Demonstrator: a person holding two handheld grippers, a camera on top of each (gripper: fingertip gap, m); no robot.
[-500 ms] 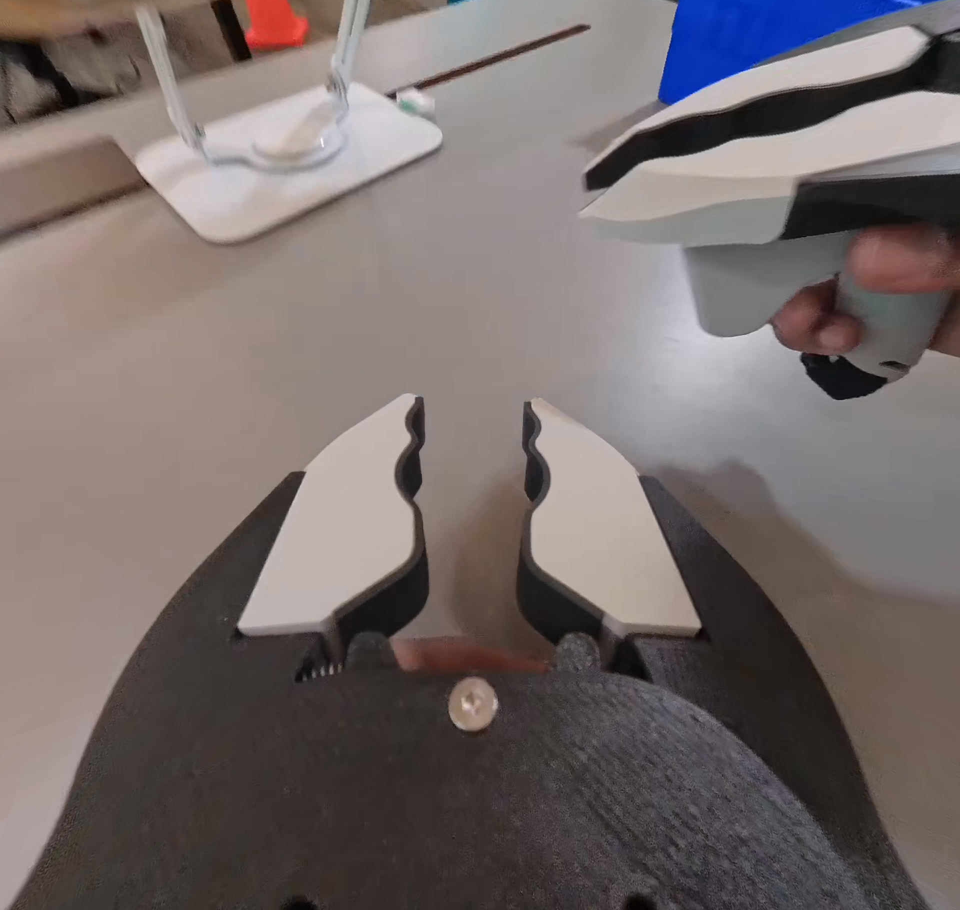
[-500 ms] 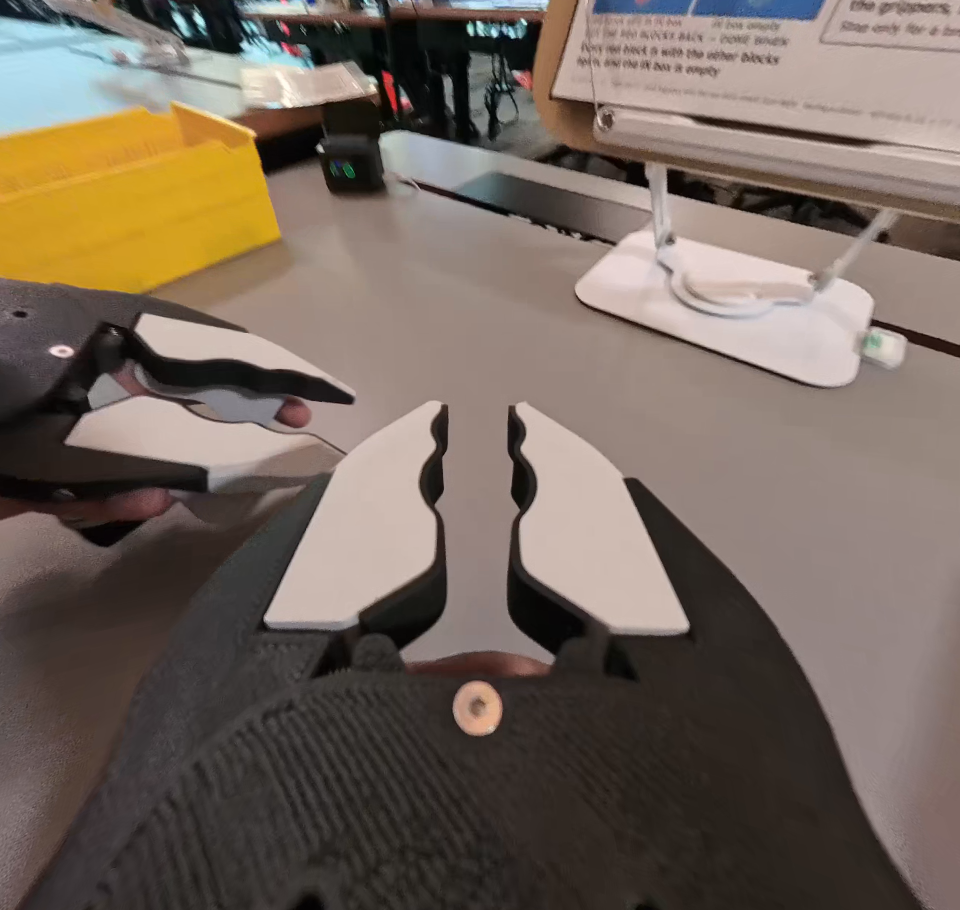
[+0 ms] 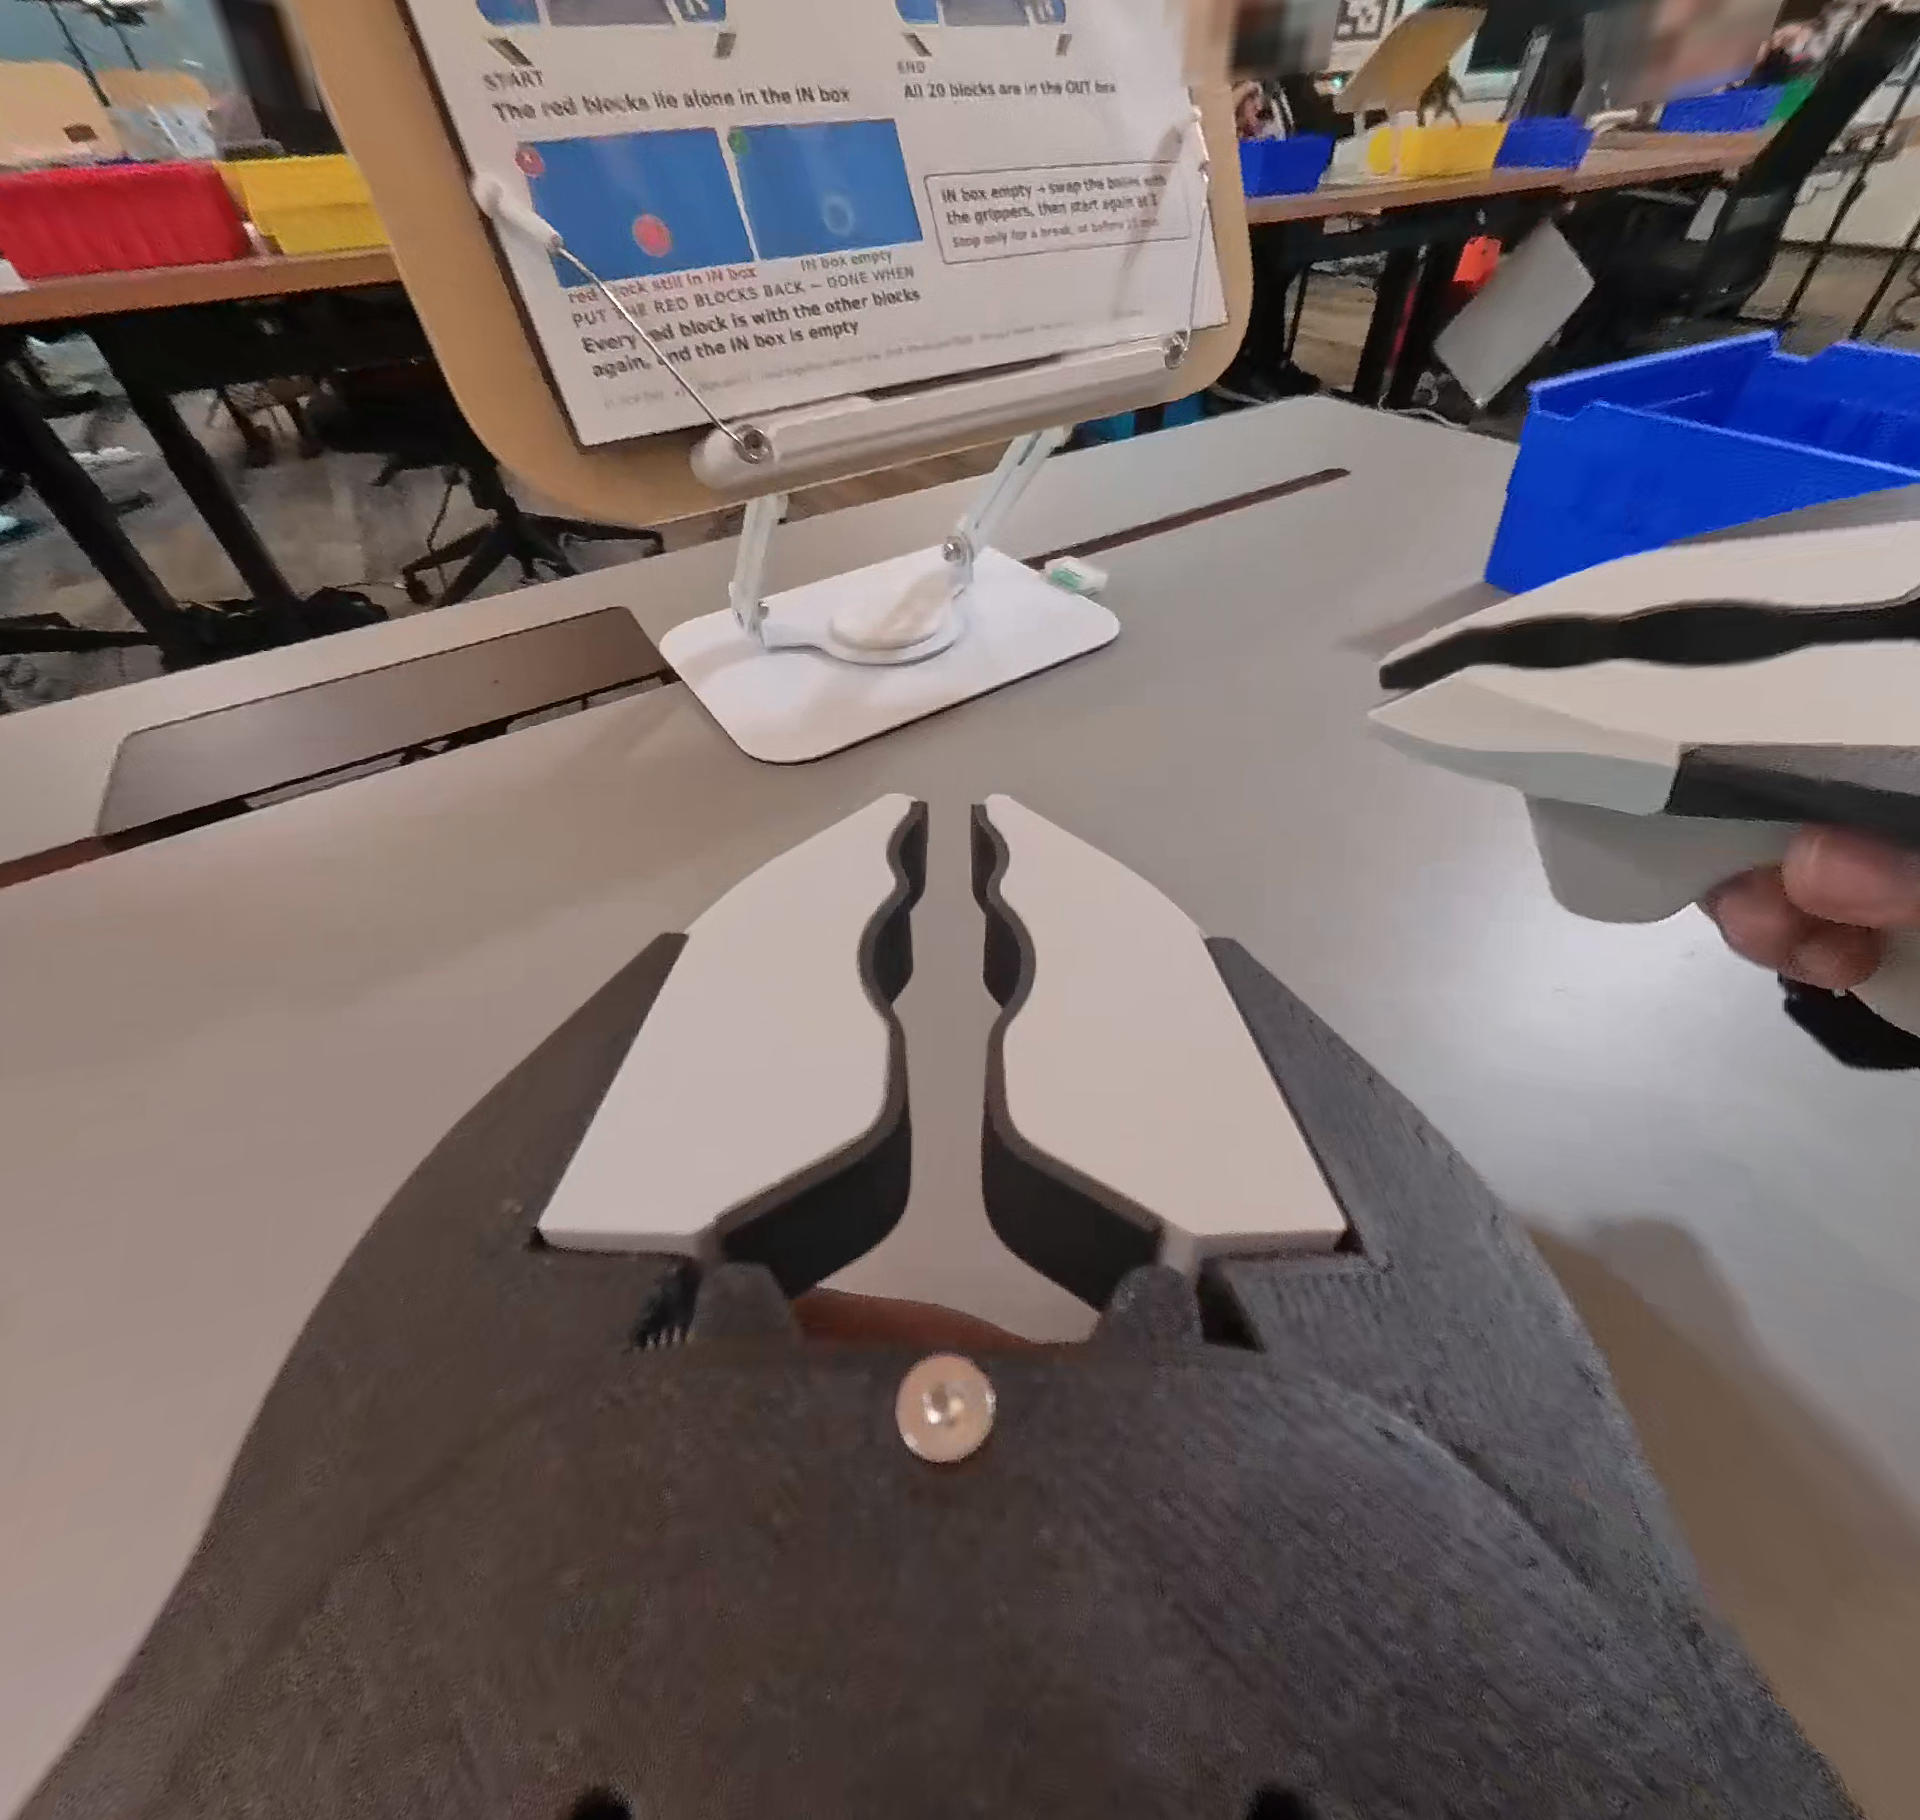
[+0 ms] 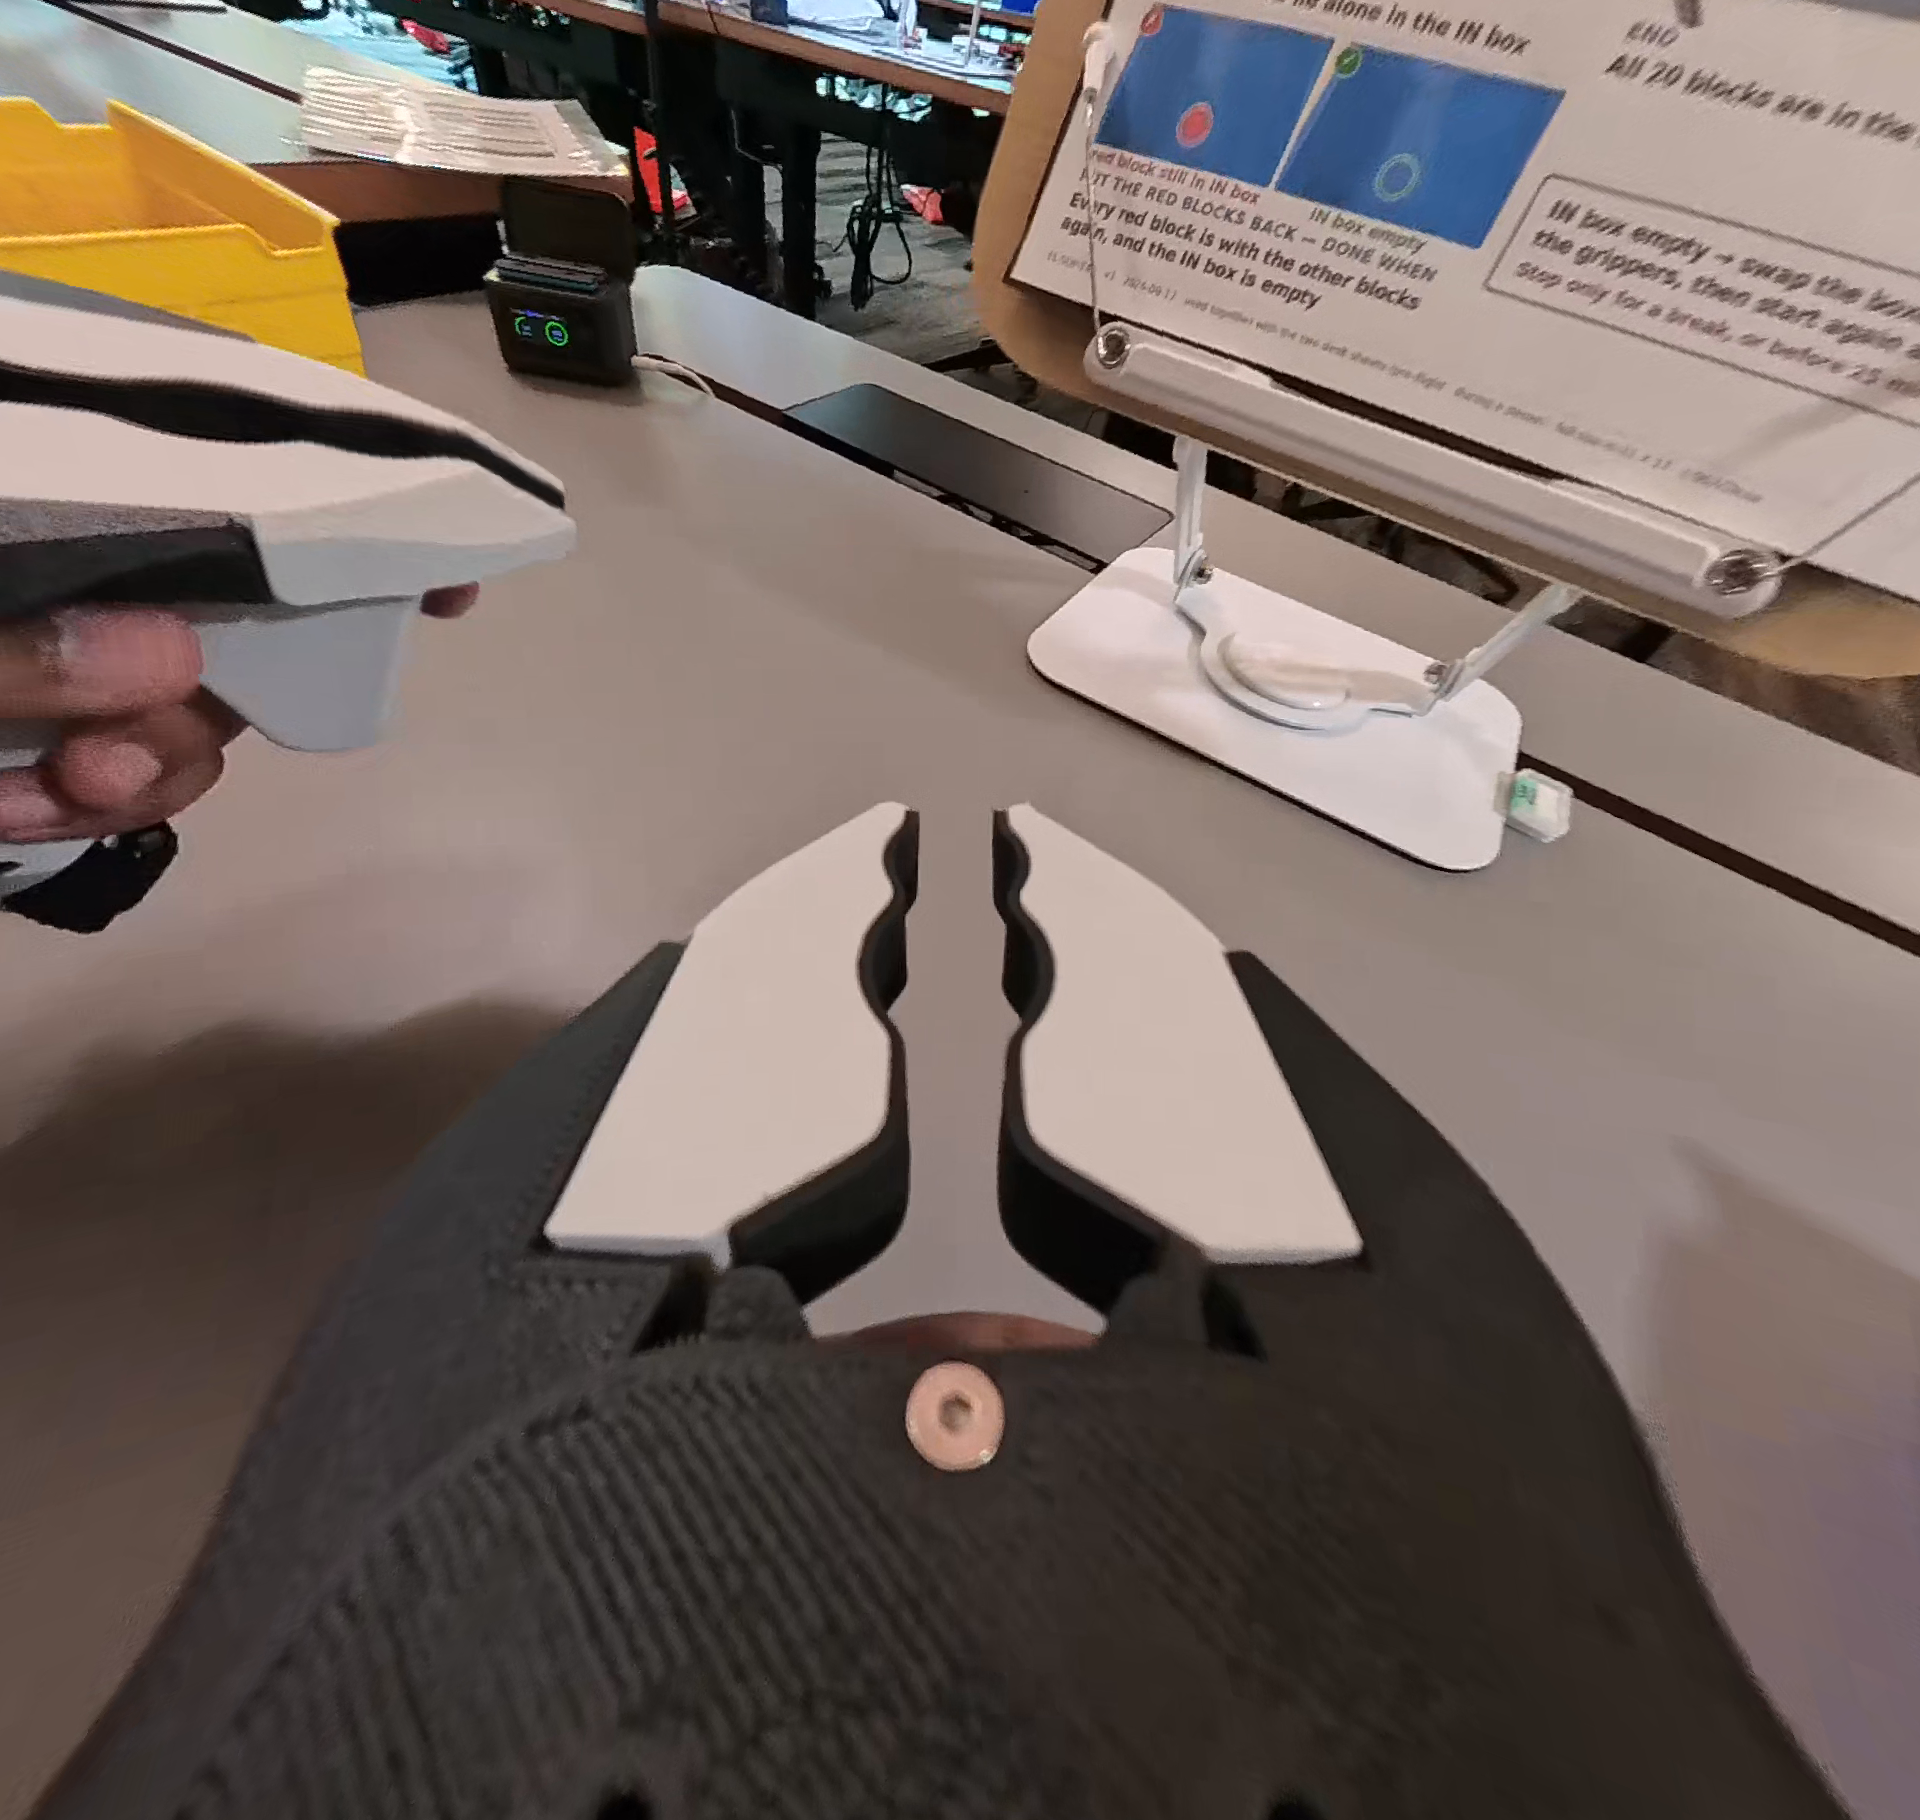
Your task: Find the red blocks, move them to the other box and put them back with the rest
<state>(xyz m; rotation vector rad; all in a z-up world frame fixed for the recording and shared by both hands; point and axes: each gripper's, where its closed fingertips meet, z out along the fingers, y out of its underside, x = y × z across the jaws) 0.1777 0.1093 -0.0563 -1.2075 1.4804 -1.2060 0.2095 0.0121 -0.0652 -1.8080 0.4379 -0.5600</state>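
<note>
- The left gripper hovers over the bare grey desk, its jaws nearly together with a thin slit between them and nothing held.
- The right gripper hangs the same way over the desk, jaws a narrow gap apart and empty; each gripper shows in the other's view, side by side and apart.
- No red blocks appear in either view, so I cannot tell where they lie. The likely place is the blue box at the far right, whose inside is hidden by its wall.
- As I judge it, the step in hand is finding the blocks: swing a gripper over the blue box and tilt it down to see the floor, then spread the jaws wide before descending so a block fits cleanly between the pads.
- A yellow box sits at the far left; its contents are hidden too.
- Farther back stands an instruction sheet on a white stand, printed with text and blue pictures; a small black device with green rings on its screen sits beyond.
</note>
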